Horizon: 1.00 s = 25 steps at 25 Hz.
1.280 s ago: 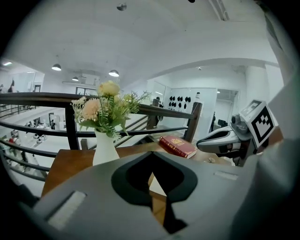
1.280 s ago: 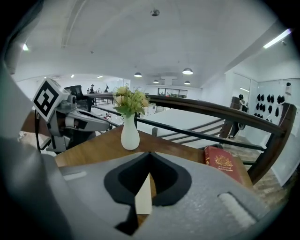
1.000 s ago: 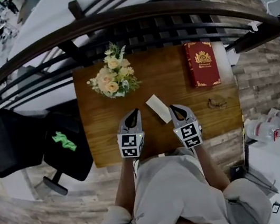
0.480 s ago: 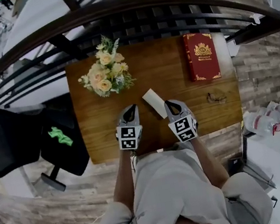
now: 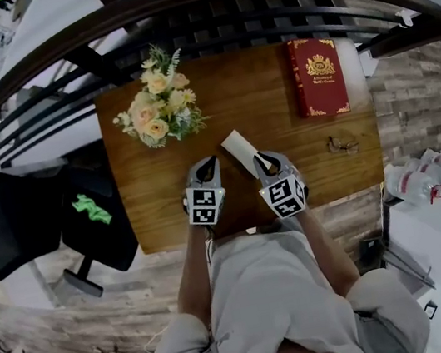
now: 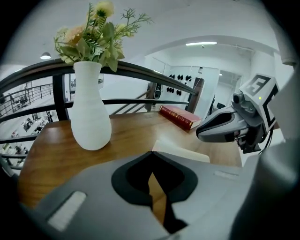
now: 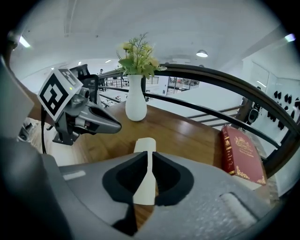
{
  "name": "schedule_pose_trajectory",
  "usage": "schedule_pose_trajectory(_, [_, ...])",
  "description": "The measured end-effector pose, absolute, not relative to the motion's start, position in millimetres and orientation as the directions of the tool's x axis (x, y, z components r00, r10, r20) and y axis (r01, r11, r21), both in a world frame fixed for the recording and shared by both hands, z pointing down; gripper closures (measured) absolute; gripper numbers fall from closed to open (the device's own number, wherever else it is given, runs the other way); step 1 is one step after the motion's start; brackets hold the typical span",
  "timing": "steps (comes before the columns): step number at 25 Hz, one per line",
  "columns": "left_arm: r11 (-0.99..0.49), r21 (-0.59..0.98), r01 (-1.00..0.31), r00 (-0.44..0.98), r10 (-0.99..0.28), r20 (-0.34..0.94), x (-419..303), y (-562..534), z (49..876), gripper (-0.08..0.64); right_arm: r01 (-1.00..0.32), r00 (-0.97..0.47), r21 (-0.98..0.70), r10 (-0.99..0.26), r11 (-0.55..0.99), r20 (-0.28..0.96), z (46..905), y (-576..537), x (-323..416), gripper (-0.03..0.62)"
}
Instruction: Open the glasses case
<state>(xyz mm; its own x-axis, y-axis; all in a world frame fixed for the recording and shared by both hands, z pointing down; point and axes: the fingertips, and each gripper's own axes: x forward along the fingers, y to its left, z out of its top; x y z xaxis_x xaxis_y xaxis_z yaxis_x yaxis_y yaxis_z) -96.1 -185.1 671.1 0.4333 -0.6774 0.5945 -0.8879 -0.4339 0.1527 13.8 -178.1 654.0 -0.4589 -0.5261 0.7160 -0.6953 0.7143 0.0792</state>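
The wooden counter [image 5: 160,216] fills the middle of my head view, with both grippers over its near edge. The left gripper [image 5: 209,163] has its fingers pressed together, nothing in them. The right gripper [image 5: 260,158] has just been easing its fingers open. They stand a narrow slit apart with nothing between them, and the case shows only beyond the tips.

The glasses case [image 5: 239,151], cream and closed, lies flat on the counter between the 2 grippers. Its long axis runs on a slant: the near end toward my right hand, the far end pointing away and slightly left, roughly at the vase [image 7: 136,103].

The right fingers are nearer. Their tips hang at the near end, though I cannot tell if they touch it, and in the right gripper view the case runs almost straight away along their line. From the left fingers it lies ahead and to the right, with its long side toward them. I judge the right gripper is better placed to take the near end and the left to come in from the side.
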Motion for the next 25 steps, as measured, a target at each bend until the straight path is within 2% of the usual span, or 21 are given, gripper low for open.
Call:
schedule_pose_trajectory(7, [-0.475,0.145,-0.868,0.451,-0.633,0.630,-91,-185,694,0.540,-0.692,-0.438,0.099,-0.525,0.715,0.730,670,-176,15,0.543])
schedule_pose_trajectory(12, [-0.496,0.151,-0.855,0.464,-0.603,0.649,-84,-185,703,0.540,-0.697,-0.422,0.101,-0.519,0.710,0.744,679,-171,19,0.509])
schedule_pose_trajectory(25, [-0.538,0.150,-0.830,0.474,-0.537,0.698,-64,-190,723,0.540,-0.664,-0.403,0.092,-0.459,0.742,0.792,705,-160,11,0.337])
